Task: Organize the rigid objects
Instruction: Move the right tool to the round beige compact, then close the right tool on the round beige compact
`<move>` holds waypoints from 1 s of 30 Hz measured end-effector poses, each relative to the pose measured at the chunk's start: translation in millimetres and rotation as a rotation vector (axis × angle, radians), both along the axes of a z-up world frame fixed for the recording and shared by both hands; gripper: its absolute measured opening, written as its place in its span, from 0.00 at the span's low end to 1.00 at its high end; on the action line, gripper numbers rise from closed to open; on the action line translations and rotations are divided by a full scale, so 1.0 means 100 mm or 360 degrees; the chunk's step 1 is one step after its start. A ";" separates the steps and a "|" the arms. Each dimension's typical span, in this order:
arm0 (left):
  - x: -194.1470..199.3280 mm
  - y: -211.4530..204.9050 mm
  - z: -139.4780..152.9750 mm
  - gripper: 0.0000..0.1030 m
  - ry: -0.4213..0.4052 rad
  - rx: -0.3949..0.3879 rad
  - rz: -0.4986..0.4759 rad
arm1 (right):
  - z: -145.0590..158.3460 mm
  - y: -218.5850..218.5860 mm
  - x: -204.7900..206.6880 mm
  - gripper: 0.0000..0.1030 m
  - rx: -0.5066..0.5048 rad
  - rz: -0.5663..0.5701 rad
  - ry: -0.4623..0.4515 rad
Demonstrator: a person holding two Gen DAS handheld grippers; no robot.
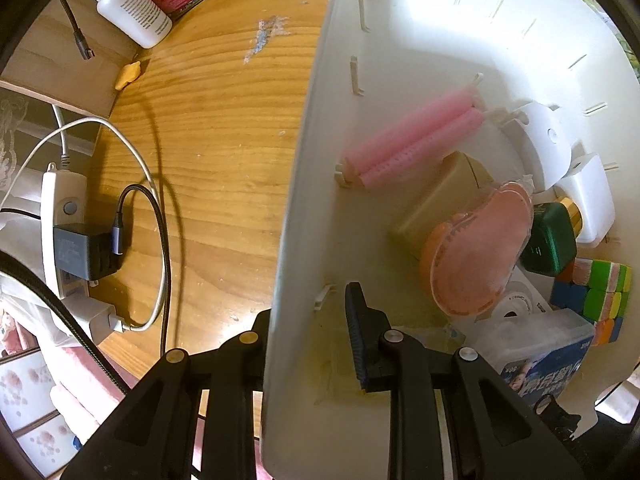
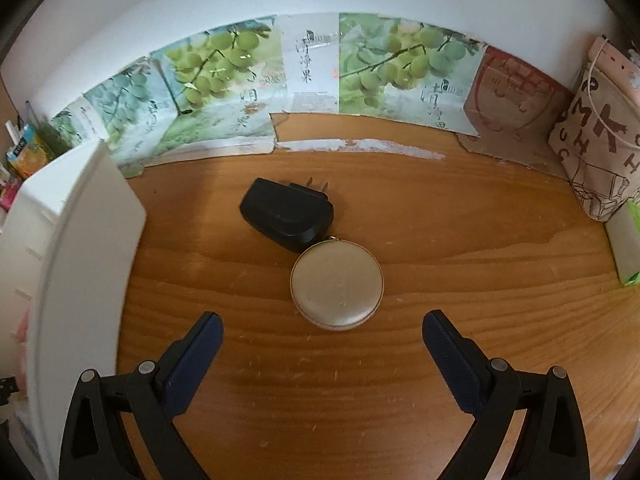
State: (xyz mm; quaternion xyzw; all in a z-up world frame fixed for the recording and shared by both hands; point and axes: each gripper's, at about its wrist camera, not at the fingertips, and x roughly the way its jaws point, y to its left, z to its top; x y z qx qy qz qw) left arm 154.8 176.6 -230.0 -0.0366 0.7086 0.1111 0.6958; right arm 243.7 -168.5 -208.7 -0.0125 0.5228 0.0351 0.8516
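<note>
The left gripper is pointing down over the big white plastic box. Its jaws are clamped on the thin side wall of the box, one finger outside and one finger inside, so it is holding the box in place. Inside the box, in the right half of the left wrist picture, lots of things are lying already: two pink foam hair rollers, a tan cardboard box, an orange see-through round case, a dark green bottle with a gold cap and a coloured puzzle cube.

The right gripper is hanging over the wooden worktop with its jaws wide apart and nothing in them. Just above them, in the middle of the right wrist picture, a round gold flat case is lying on the wood. A black plug adapter is touching its top edge.

I think the gold case is next to go in the box. To do this well, the jaws should be going down on both sides of it, low to the wood, and squeezing it across the middle. They should be staying clear of the black plug so it is not getting pushed. The left side should be holding the box firm.
</note>
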 end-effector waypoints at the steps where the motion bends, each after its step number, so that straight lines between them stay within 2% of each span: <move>1: 0.02 0.02 -0.04 0.25 0.0003 0.0000 0.0000 | -0.03 0.01 0.02 0.97 0.0000 -0.0001 0.0006; 11: 0.10 0.01 -0.12 0.25 0.0014 0.0011 0.0029 | -0.27 0.08 0.14 0.97 -0.0053 0.0023 0.0029; 20: 0.08 -0.01 -0.12 0.25 0.0016 0.0038 0.0020 | -0.29 0.11 0.14 0.92 -0.0030 0.0090 -0.0086; 22: 0.08 -0.01 -0.12 0.25 0.0018 0.0039 0.0020 | -0.29 0.12 0.13 0.86 -0.0025 0.0108 -0.0112; 24: 0.08 -0.02 -0.12 0.25 0.0018 0.0043 0.0016 | -0.27 0.13 0.11 0.73 -0.0020 0.0137 -0.0140; 28: 0.07 -0.04 -0.12 0.26 0.0014 0.0046 0.0015 | -0.25 0.18 0.08 0.54 -0.0014 0.0191 -0.0158; 30: 0.07 -0.05 -0.12 0.26 0.0011 0.0047 0.0013 | -0.25 0.21 0.08 0.54 -0.0019 0.0208 -0.0159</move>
